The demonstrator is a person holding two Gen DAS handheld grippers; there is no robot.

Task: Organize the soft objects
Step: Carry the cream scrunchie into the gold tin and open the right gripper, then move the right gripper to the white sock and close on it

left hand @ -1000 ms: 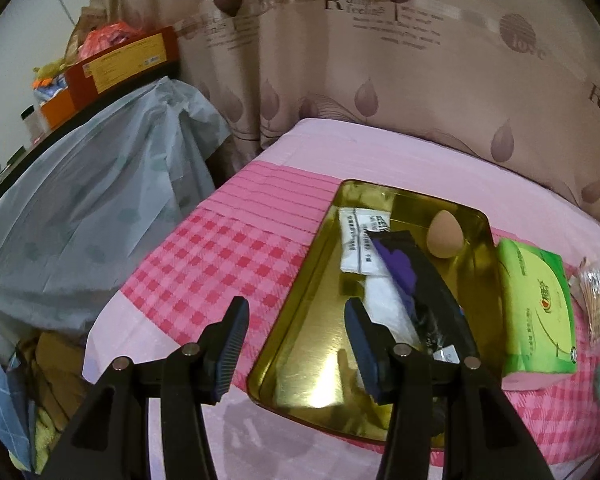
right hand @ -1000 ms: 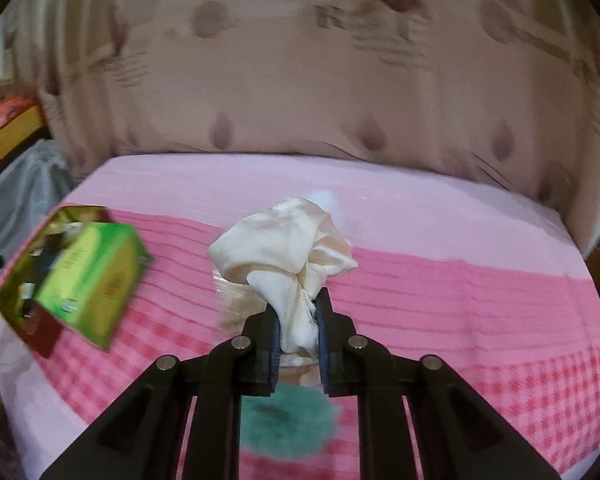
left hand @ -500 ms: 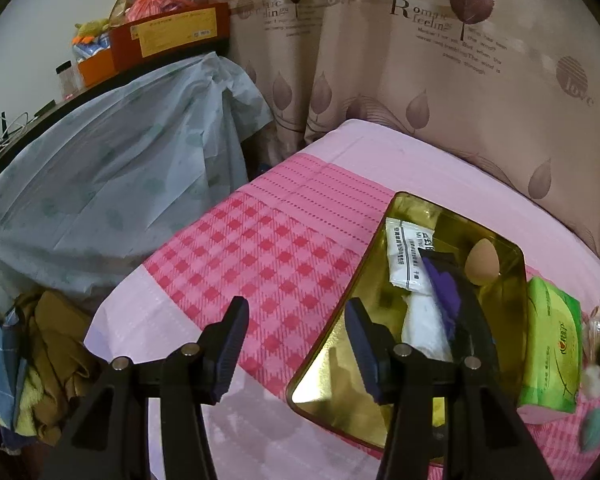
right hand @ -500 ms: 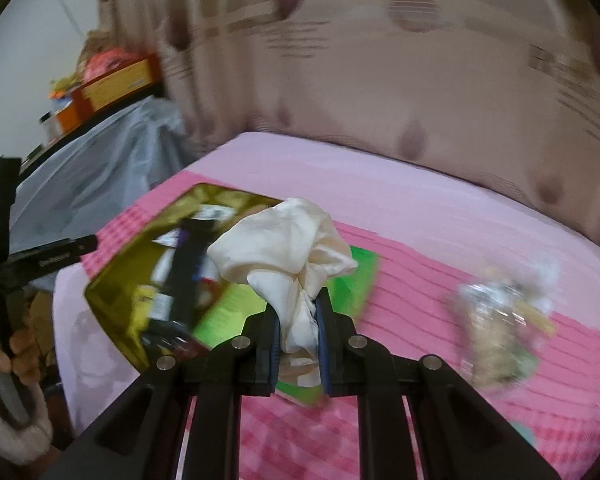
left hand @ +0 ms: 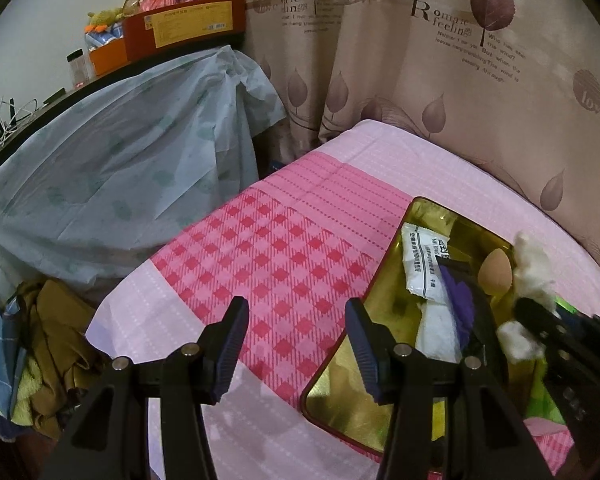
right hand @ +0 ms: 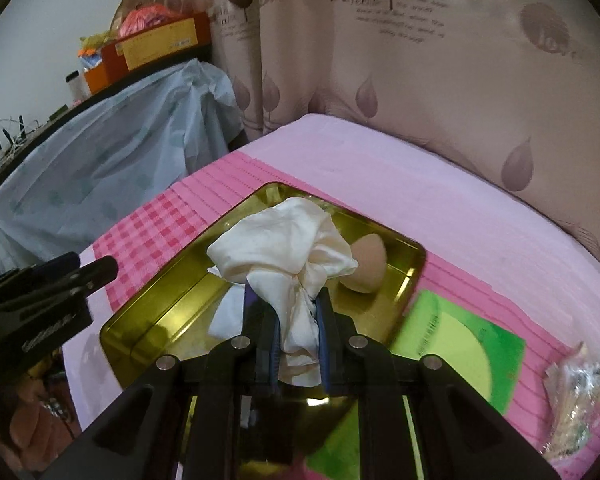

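Right claw clenched on a crumpled cream cloth, jaws nearly together with the fabric pinched between them. Cloth hangs above the gold tray, over its middle; whether it touches anything inside is hidden by the cloth itself. Left claw released, jaws wide apart, nothing between them, above the pink checked cover just beside the tray's left edge.

In the tray: peach egg-shaped sponge by the far right corner, a white sachet with print too small to read, a dark purple item and a white wad partly under it; can't tell what either is. Right-wrist view hides most of them behind cloth and claw.

Green tissue pack lies just right of the tray, near end cut off by the claw body. Clear crinkly packet at the right edge, contents unclear. Left-wrist view shows the cloth only as a blurred white lump at the tray's right rim.
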